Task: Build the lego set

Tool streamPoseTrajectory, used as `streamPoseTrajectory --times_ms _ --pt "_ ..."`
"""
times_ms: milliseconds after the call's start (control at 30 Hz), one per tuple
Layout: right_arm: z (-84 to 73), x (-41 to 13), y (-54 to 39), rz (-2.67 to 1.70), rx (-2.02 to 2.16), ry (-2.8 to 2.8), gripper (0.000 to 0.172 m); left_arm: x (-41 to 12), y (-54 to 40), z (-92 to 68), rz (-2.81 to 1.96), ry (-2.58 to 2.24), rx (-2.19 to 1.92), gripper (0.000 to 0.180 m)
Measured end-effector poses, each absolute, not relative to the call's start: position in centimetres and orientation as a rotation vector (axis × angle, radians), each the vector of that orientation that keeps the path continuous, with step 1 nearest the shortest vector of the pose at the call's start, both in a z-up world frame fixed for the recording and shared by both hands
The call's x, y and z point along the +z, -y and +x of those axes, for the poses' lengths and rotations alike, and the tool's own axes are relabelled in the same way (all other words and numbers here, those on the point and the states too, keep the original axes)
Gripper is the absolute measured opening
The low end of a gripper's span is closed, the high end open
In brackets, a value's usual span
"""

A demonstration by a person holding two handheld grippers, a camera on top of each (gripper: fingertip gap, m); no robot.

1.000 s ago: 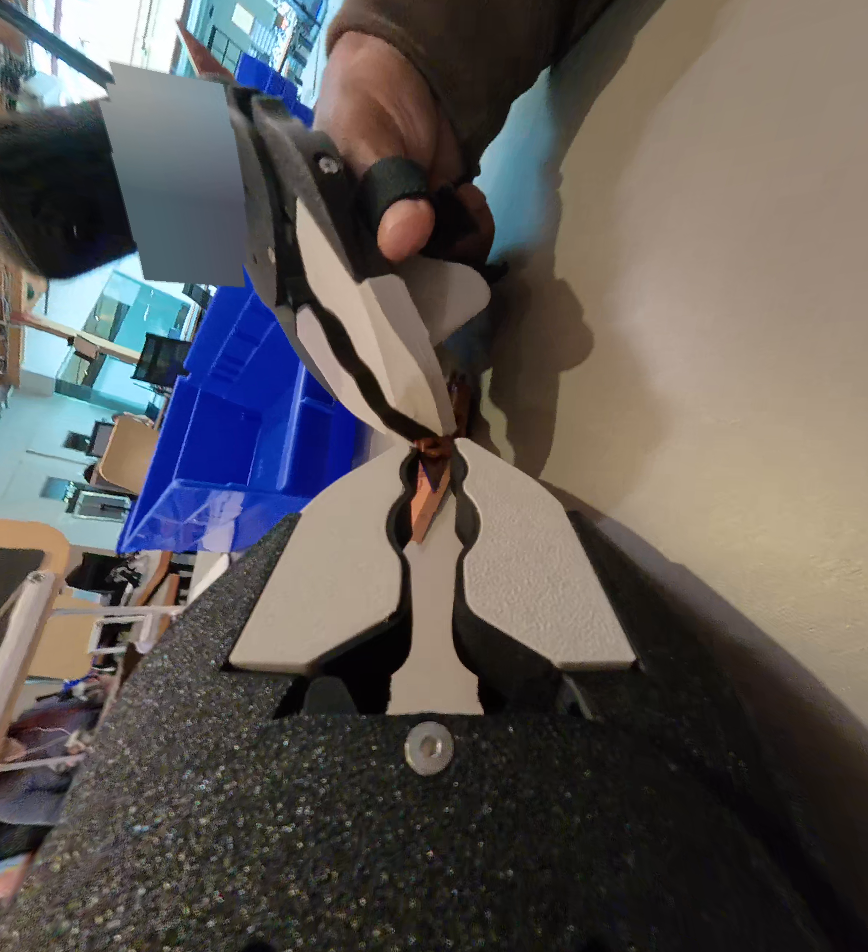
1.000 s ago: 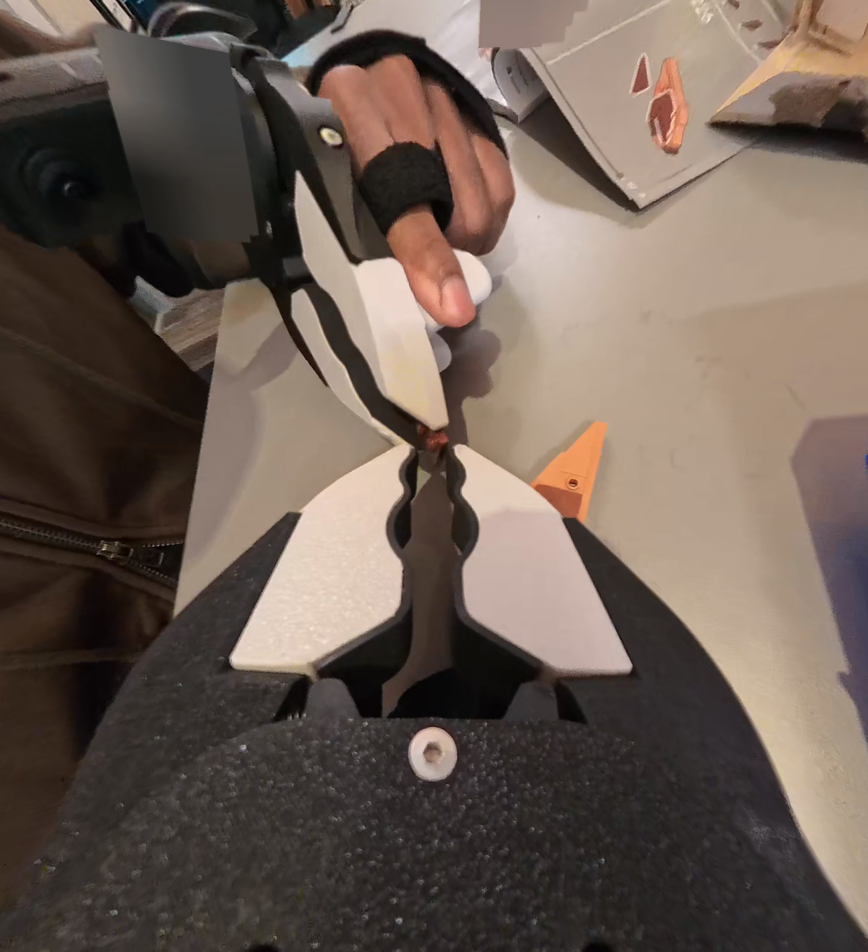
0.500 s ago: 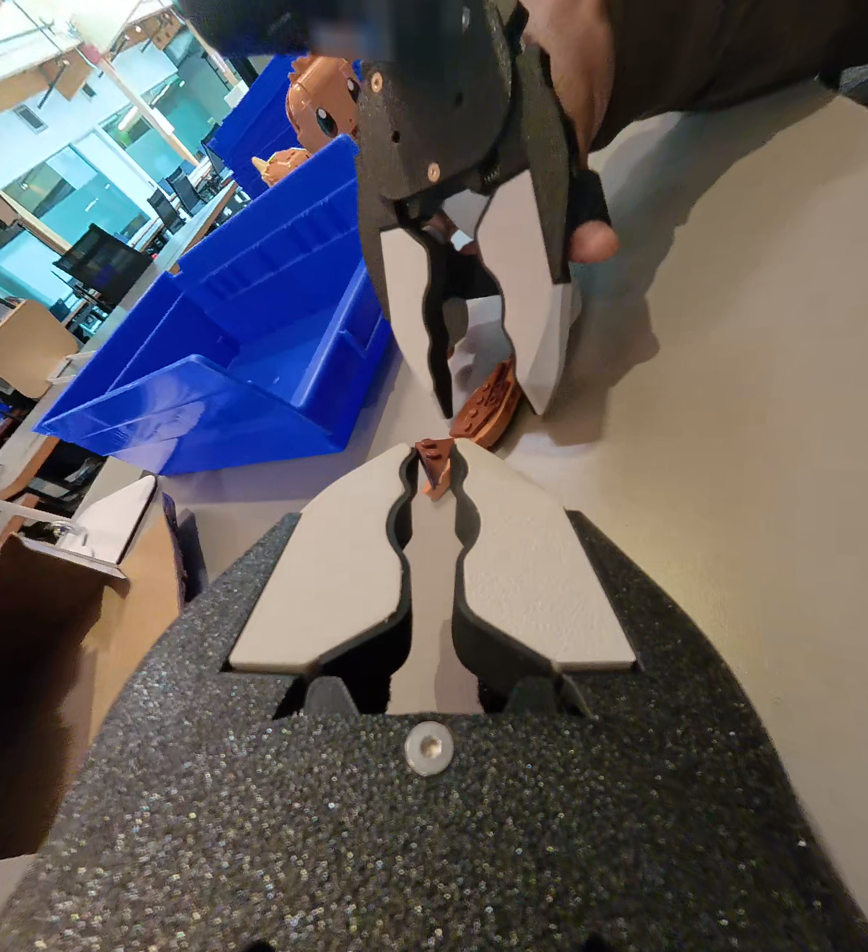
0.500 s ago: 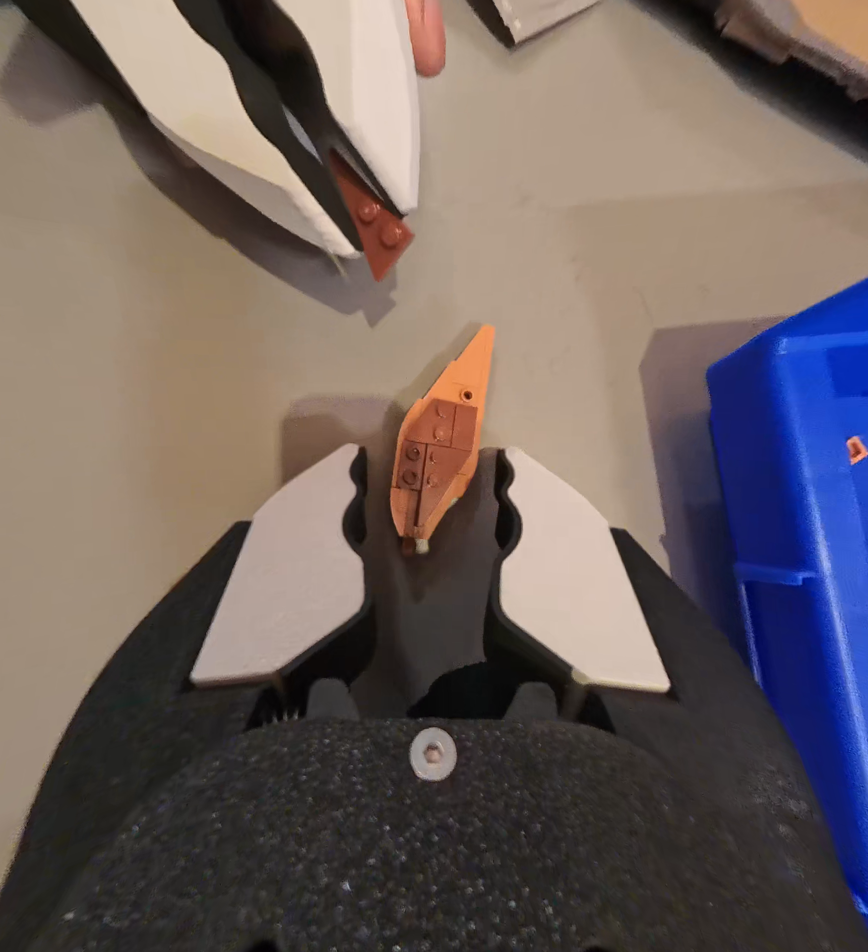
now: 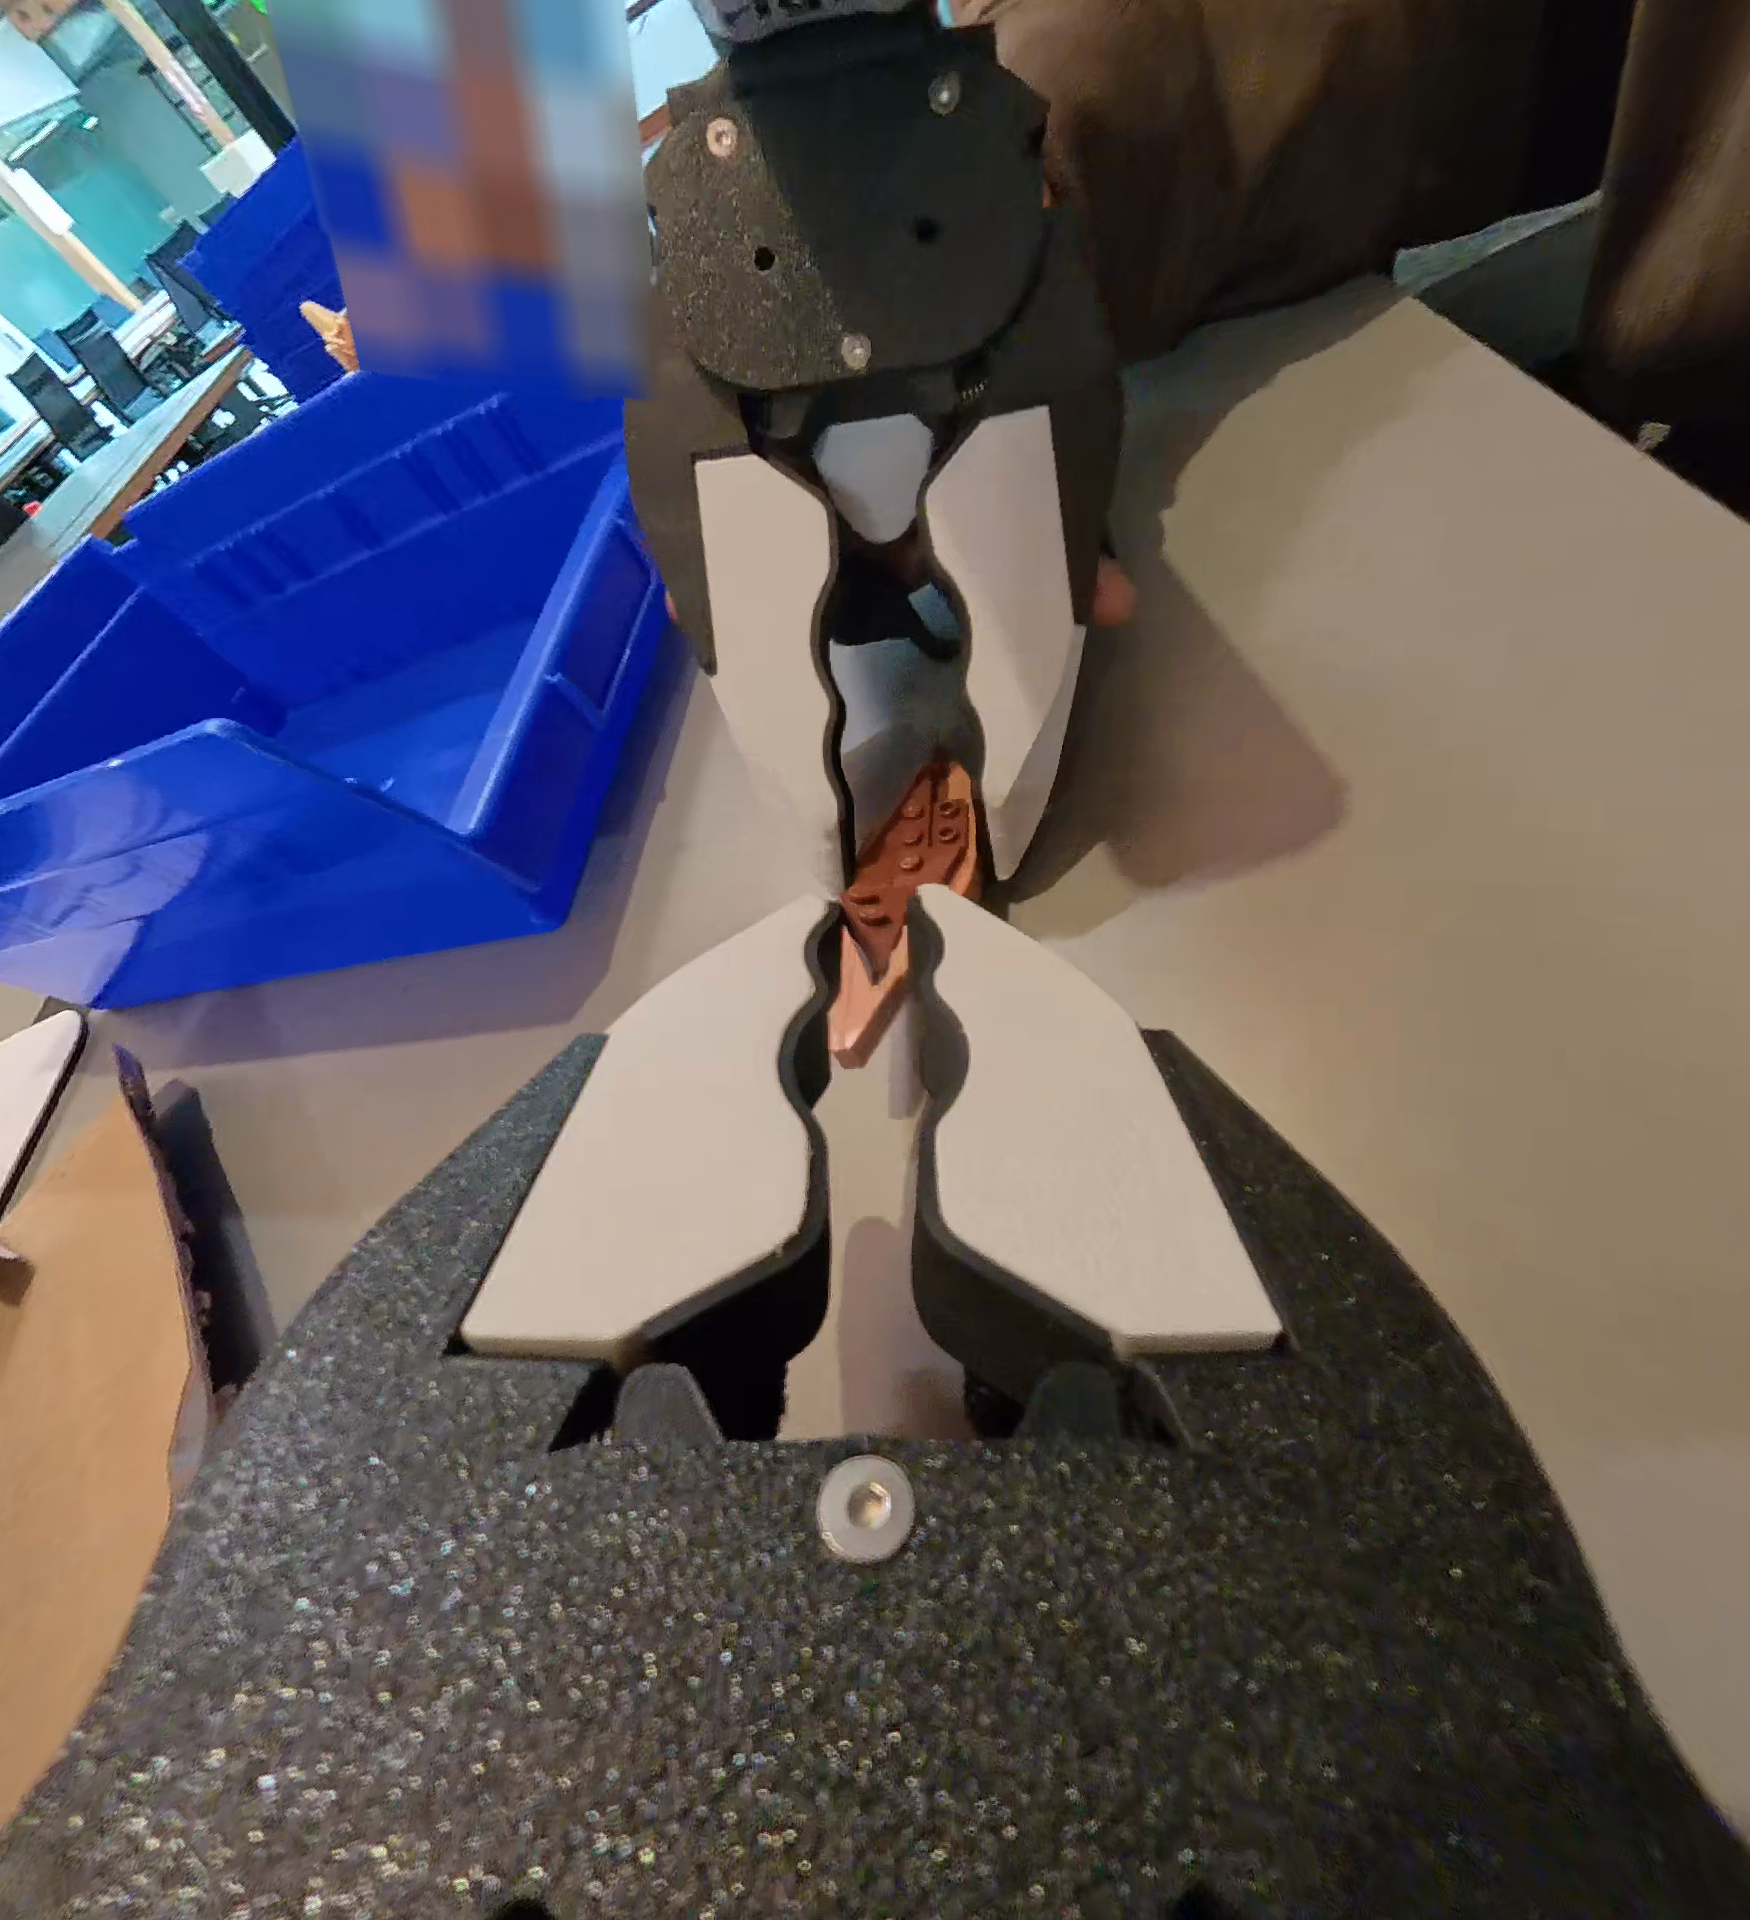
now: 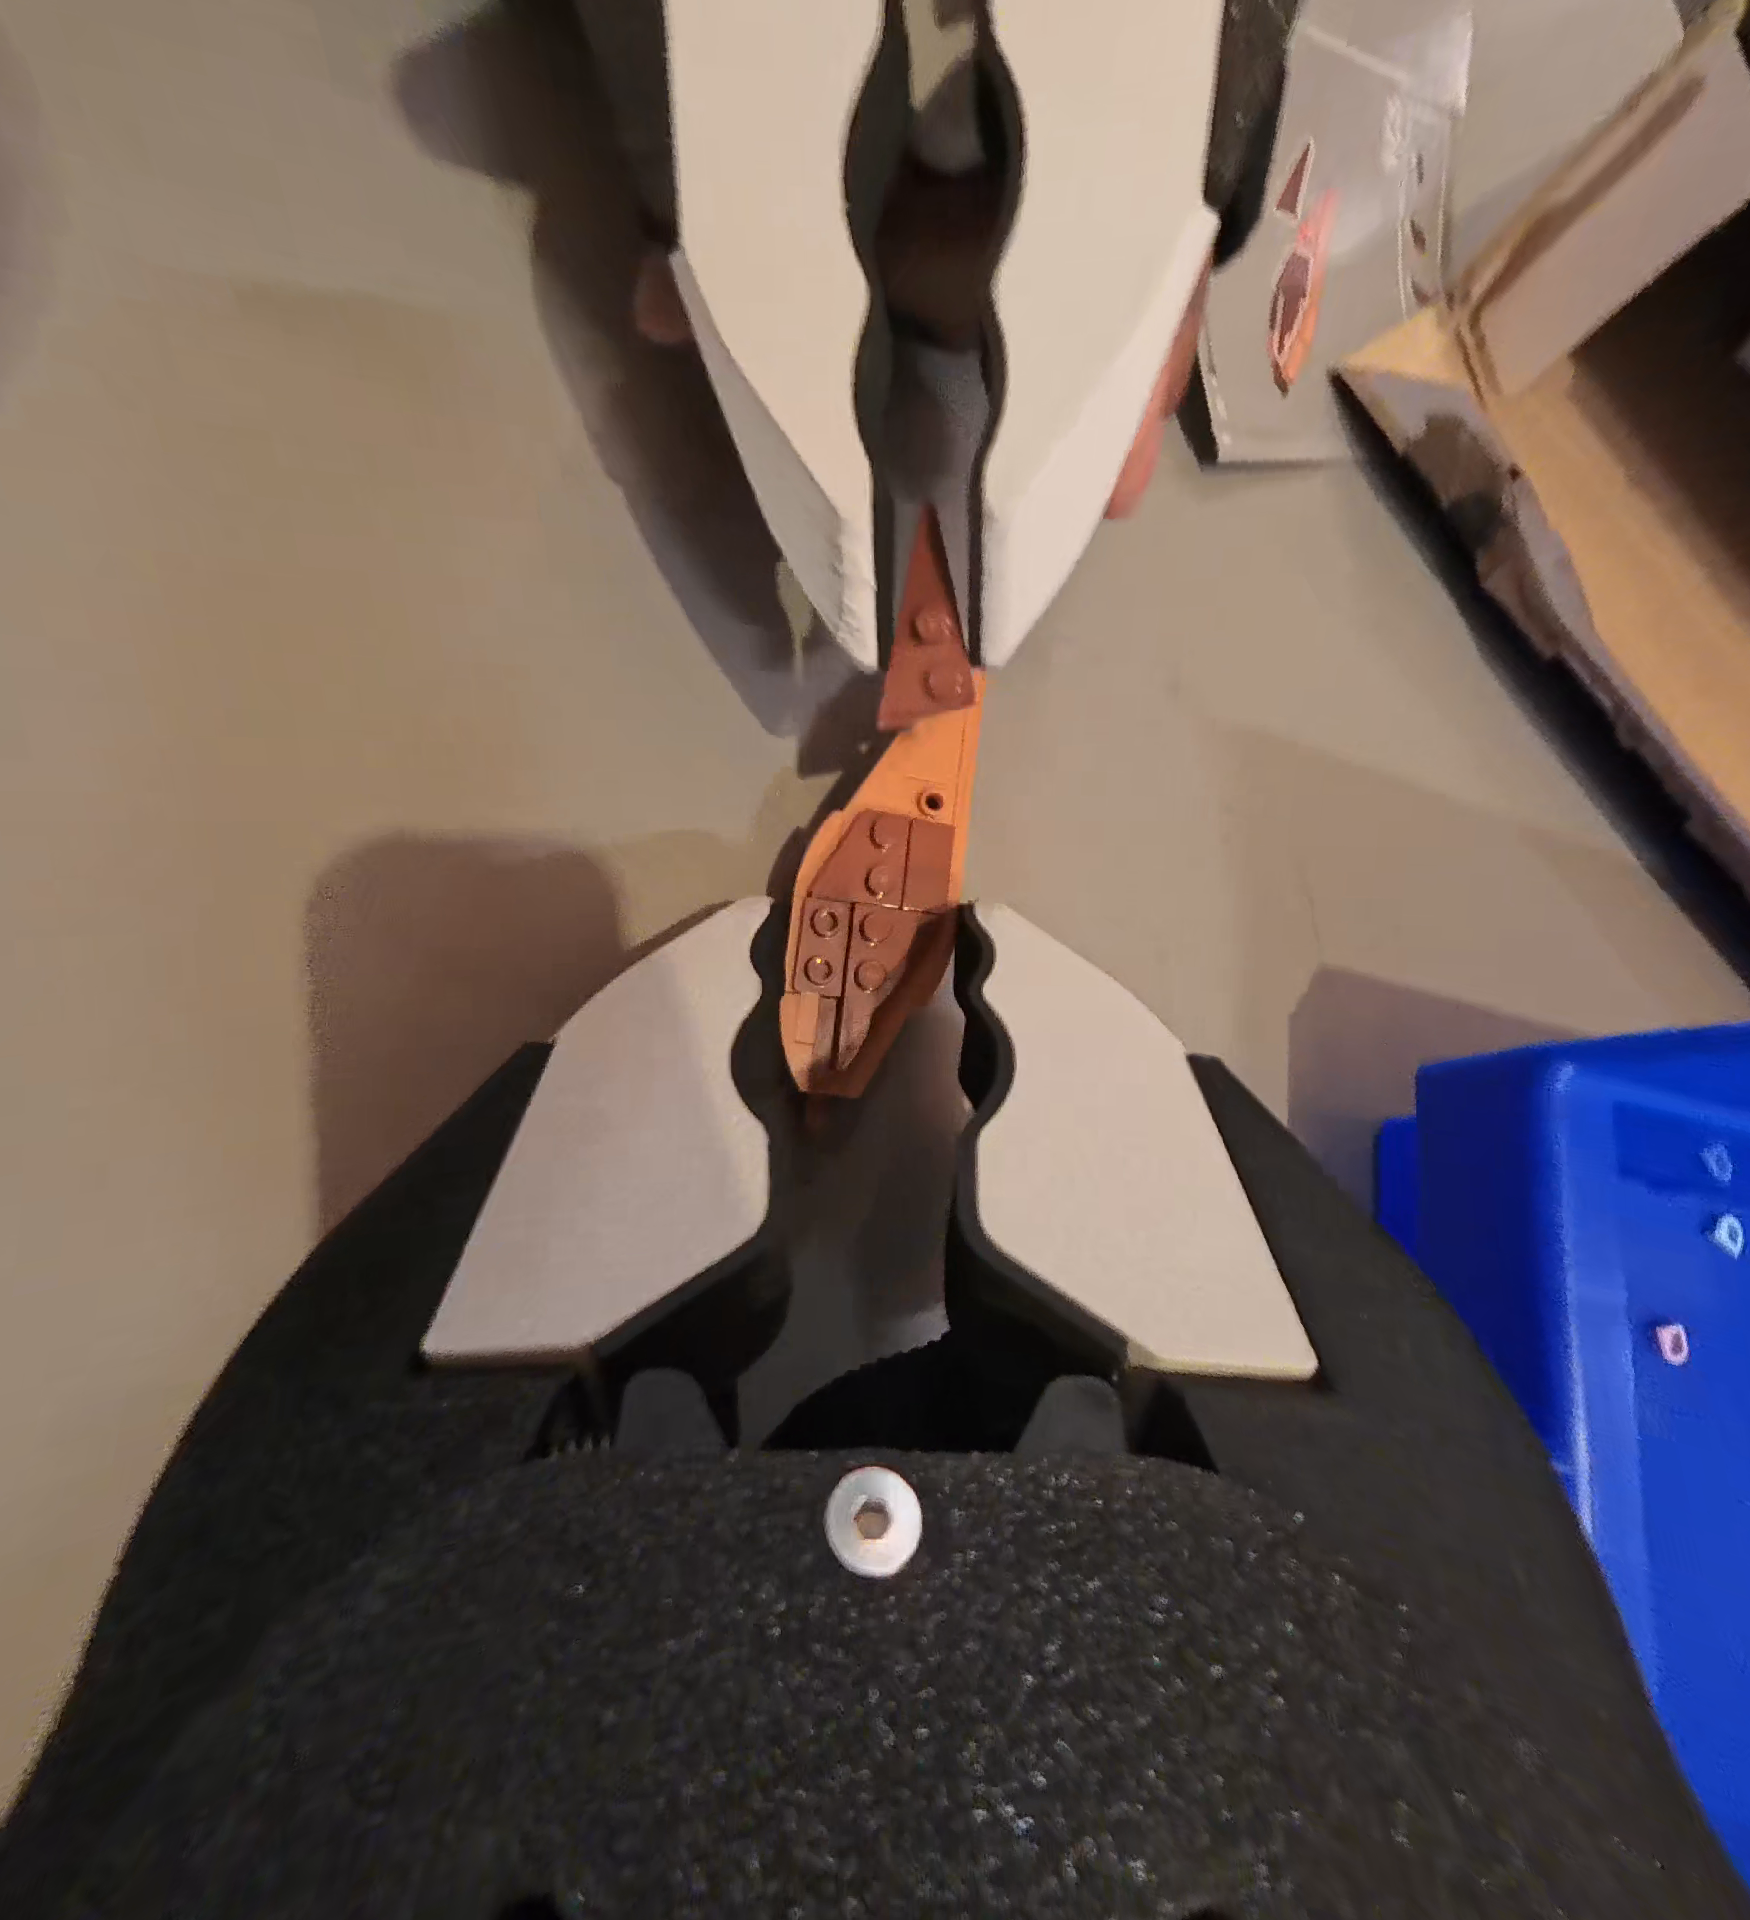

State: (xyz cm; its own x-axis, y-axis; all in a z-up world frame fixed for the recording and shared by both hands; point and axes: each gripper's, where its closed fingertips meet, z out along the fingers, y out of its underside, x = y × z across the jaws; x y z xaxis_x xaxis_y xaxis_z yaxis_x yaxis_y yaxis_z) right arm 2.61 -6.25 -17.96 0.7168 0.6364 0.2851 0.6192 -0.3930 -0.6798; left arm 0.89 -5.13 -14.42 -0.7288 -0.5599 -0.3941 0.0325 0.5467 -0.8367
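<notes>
The left gripper (image 5: 873, 914) fingers clamp a small brown wedge-shaped brick plate (image 6: 928, 649) touching the orange-and-brown brick assembly (image 6: 876, 935) gripped by the right gripper (image 6: 866, 920) fingers above the desk (image 6: 227, 623).

Both tongs look alike. The left tongs (image 5: 869, 914) have a black, speckled, grainy body with a silver screw (image 5: 865, 1508) set just behind two pale grey fingers (image 5: 684, 1132), whose wavy inner edges are lined in black. The right tongs (image 6: 866, 914) match, with a pale screw (image 6: 872, 1509) behind the fingers. Behind the right tongs hangs a brown sleeve (image 5: 1266, 156).
</notes>
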Motion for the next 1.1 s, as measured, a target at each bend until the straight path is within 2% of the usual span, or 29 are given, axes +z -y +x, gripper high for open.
streamPoseTrajectory --times_ms 800,1000,1100 --pt "0.4 -16.9 6.4 -1.927 0.033 1.054 0.03 -15.3 5.8 -0.4 -0.436 -2.309 -1.265 0.013" --pt "0.4 -16.6 6.3 -1.917 0.032 1.042 0.03 -14.9 5.9 -0.2 -0.526 -2.302 -1.323 0.026" --pt "0.7 -16.8 6.2 -1.938 0.025 1.015 0.03 -14.3 5.3 0.3 -0.744 -2.255 -1.395 0.034"
